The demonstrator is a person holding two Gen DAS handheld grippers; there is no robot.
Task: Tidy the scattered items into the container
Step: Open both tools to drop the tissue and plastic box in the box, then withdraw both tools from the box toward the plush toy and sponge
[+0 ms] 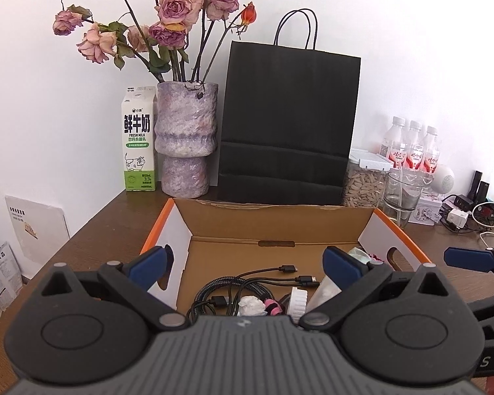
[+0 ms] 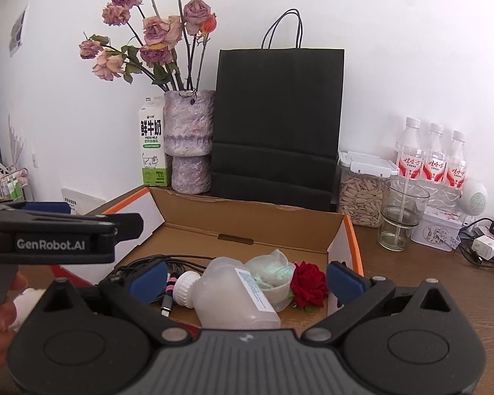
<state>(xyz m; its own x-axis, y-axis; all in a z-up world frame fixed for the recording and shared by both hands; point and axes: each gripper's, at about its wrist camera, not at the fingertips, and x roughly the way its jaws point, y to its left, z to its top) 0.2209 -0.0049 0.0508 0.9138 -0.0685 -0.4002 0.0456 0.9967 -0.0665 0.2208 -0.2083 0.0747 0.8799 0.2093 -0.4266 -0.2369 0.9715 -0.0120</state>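
Observation:
An open cardboard box (image 1: 273,223) with orange-edged white flaps stands on the brown table; it also shows in the right wrist view (image 2: 247,220). Inside lie black cables (image 1: 247,283), a crumpled white tissue (image 1: 252,306), a translucent bottle (image 2: 237,293) with a white cap (image 2: 186,288), a clear plastic piece (image 2: 273,273) and a red rose (image 2: 309,283). My left gripper (image 1: 247,263) is open and empty over the box's near left part. My right gripper (image 2: 247,278) is open and empty above the bottle.
Behind the box stand a milk carton (image 1: 138,138), a purple vase (image 1: 186,138) of dried roses and a black paper bag (image 1: 286,125). To the right are a seed jar (image 2: 362,194), a glass (image 2: 400,214), three bottles (image 2: 434,158), a tin (image 2: 439,228) and chargers (image 2: 484,247).

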